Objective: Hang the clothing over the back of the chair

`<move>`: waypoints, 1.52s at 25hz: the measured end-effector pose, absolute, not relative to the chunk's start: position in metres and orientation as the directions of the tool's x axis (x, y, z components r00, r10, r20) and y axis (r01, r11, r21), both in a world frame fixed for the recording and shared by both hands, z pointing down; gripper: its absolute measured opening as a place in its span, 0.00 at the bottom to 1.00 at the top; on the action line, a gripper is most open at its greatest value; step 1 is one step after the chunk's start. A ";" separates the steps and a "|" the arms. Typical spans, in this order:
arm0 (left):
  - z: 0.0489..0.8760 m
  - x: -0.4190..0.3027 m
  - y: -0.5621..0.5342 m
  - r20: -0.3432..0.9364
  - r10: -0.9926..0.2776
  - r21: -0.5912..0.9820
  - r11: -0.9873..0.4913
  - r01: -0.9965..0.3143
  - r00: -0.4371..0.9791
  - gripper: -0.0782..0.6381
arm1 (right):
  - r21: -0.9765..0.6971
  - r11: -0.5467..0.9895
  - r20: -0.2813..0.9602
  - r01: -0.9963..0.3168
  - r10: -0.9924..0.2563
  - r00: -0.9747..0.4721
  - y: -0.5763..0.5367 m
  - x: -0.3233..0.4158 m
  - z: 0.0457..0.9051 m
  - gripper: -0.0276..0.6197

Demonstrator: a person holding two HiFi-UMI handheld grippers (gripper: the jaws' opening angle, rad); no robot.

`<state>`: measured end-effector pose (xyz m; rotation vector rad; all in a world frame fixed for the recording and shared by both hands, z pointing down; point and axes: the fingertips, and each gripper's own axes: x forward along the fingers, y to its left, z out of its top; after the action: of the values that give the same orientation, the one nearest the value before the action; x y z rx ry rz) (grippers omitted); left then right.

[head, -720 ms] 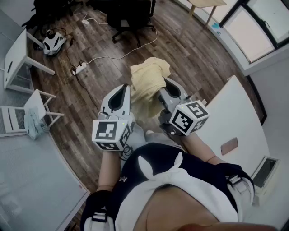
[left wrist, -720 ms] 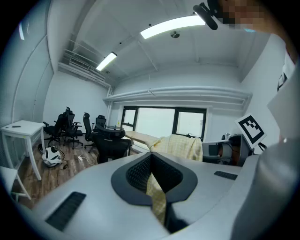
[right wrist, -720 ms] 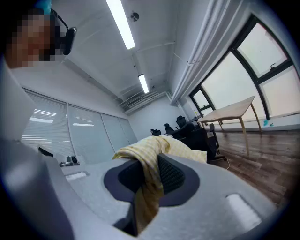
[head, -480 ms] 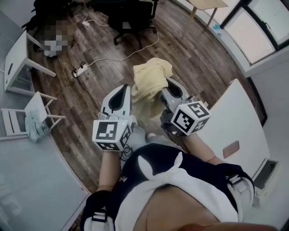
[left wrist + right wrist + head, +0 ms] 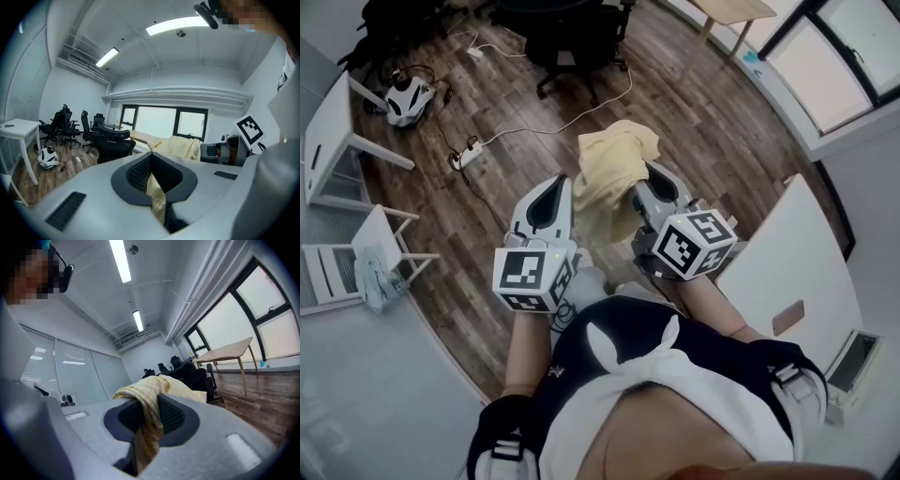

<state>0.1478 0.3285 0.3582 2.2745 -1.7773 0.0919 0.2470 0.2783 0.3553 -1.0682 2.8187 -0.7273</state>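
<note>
Wood-plank floor (image 5: 703, 103), office room. Pale yellow checked garment (image 5: 614, 164) is up in the air over it, bunched between both tools. The left hand-held gripper (image 5: 551, 192) is clenched on a thin edge at the cloth's 9 o'clock, and the right hand-held gripper (image 5: 649, 183) is grasping a thicker fold at 3 o'clock. Black office chair (image 5: 577, 28) sits at 12 o'clock, white chair (image 5: 356, 253) way off at 9.

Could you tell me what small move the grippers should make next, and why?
Probably keep both grips and carry the pale yellow checked garment forward toward the black office chair: the left gripper and right gripper are each shut on it, and that chair stands well ahead.
</note>
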 end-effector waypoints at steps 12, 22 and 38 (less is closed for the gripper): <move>0.359 0.081 0.278 0.189 -0.932 0.163 -0.280 -0.946 0.308 0.12 | -0.436 0.633 0.113 -0.640 -0.667 -0.737 0.237 0.178 0.352 0.14; 0.366 0.058 0.260 0.198 -0.921 0.188 -0.300 -0.935 0.335 0.12 | -0.425 0.633 0.120 -0.647 -0.669 -0.734 0.220 0.149 0.352 0.14; 0.375 0.001 0.193 0.204 -0.924 0.203 -0.284 -0.937 0.324 0.12 | -0.445 0.615 0.142 -0.651 -0.669 -0.729 0.142 0.097 0.360 0.14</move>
<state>0.0009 0.1930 0.3750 2.3089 -1.6742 0.0671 0.0971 0.1423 0.3603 -1.1410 2.7888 -0.7443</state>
